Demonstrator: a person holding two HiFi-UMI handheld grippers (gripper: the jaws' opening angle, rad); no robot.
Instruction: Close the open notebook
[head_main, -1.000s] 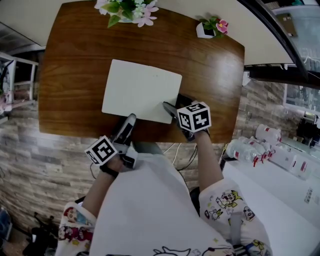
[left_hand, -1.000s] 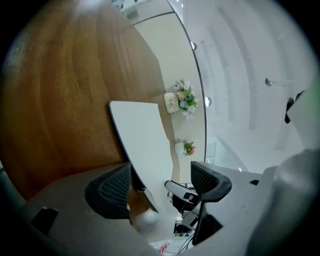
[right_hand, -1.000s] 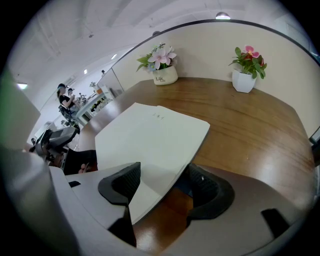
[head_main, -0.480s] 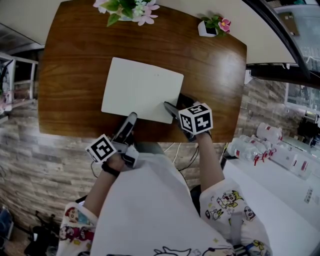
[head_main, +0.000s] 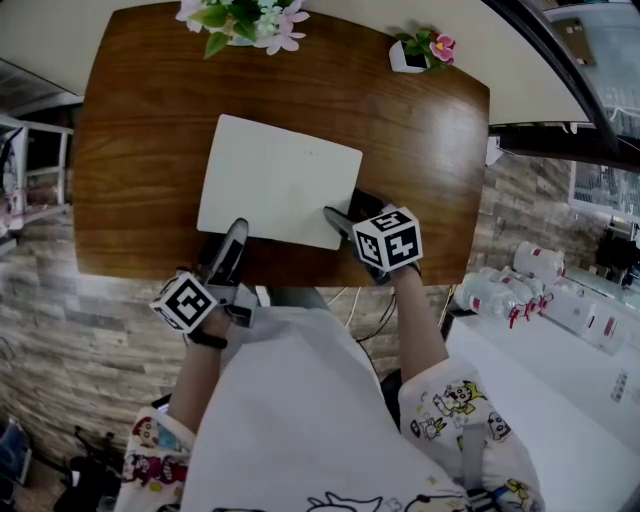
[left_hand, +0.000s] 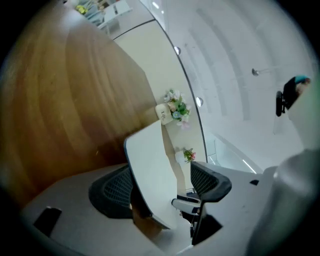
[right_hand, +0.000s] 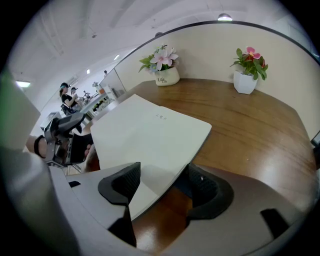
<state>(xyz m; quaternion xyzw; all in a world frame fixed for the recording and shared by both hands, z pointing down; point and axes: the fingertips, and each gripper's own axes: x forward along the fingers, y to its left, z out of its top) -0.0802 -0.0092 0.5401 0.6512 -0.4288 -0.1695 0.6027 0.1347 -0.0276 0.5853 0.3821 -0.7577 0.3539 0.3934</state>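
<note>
A white notebook (head_main: 280, 178) lies shut and flat on the brown wooden table (head_main: 140, 120). My left gripper (head_main: 232, 232) is at its near left corner. In the left gripper view the notebook's (left_hand: 150, 170) edge runs between the two jaws of that gripper (left_hand: 160, 187), which stand wide apart and open. My right gripper (head_main: 350, 207) is at the near right corner. In the right gripper view the notebook's (right_hand: 150, 135) corner sits between the jaws of that gripper (right_hand: 162, 187), also open, with a gap on each side.
A flower pot (head_main: 245, 15) stands at the table's far edge and a smaller white pot with a pink flower (head_main: 420, 52) at the far right corner. White bottles (head_main: 500, 295) sit on a counter to the right. The table's near edge is just under both grippers.
My left gripper has slid left along the notebook's near edge to its left corner. The right gripper and the notebook have stayed in place.
</note>
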